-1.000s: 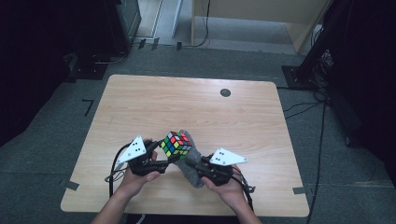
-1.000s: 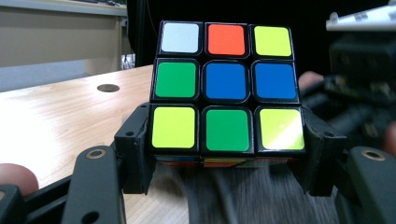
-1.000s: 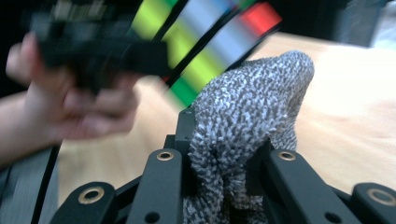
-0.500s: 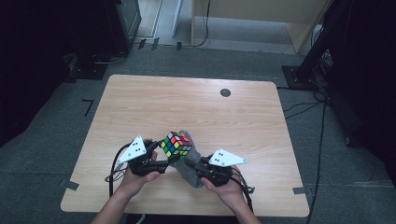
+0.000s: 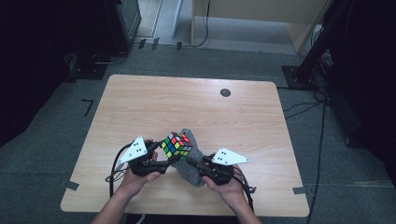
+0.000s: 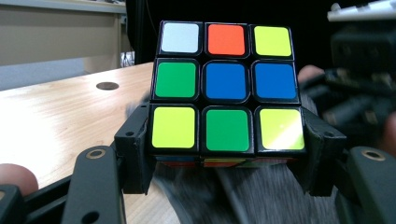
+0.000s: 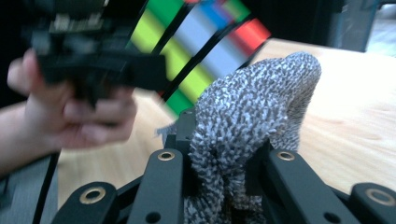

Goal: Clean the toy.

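Nearest, hands: the person's left hand [image 5: 135,179] and right hand [image 5: 229,189] enter from six o'clock in the high view, each holding a black two-jaw gripper.
Left gripper [image 5: 164,156]: its jaws pinch the lower layer of a multicoloured plastic puzzle cube [image 6: 225,86] from both sides, holding it up off the tabletop.
Cube face: in the left gripper view, white, orange and yellow squares run across the top row, green and two blue across the middle, yellow, green and yellow across the bottom.
Right gripper [image 7: 219,154]: its jaws are clamped tight on a speckled grey knitted cloth [image 7: 252,116], bunched between them.
Cloth position: at about four o'clock of the cube in the high view, touching its underside and draping to the table.
Table: pale wooden tabletop [image 5: 154,105], near edge under both hands.
Far side: a small dark round hole [image 5: 225,92] at about one o'clock from the cube, well apart.
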The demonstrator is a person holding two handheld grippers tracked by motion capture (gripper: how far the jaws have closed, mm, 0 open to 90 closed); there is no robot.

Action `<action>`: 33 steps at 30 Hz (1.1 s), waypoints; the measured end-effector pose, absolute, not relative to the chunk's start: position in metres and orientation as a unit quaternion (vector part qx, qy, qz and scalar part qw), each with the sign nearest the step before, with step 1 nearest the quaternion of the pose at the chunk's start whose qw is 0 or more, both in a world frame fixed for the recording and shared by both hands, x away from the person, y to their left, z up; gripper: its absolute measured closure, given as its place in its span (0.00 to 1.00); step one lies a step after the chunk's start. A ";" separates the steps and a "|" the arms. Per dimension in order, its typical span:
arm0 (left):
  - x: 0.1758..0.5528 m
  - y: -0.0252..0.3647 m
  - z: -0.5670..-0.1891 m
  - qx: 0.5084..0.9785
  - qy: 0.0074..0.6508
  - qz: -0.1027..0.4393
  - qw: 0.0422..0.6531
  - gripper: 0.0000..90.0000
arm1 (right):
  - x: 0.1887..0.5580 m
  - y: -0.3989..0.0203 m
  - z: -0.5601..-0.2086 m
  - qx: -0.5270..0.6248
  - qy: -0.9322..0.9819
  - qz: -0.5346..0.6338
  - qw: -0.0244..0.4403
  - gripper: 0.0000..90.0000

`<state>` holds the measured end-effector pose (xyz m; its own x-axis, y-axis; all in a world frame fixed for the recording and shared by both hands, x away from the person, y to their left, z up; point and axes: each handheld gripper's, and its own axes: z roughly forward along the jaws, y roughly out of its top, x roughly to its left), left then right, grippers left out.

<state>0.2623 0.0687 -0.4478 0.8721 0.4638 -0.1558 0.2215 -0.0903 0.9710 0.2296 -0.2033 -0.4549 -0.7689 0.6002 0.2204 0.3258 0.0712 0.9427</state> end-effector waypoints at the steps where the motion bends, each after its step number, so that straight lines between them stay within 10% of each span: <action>1: 0.262 0.068 -0.448 0.732 0.234 0.096 0.632 0.38 | 0.230 -0.204 -0.455 0.322 0.721 0.603 0.115 0.84; 33: 0.264 0.067 -0.451 0.734 0.244 0.095 0.627 0.38 | 0.233 -0.203 -0.464 0.319 0.715 0.614 0.098 0.83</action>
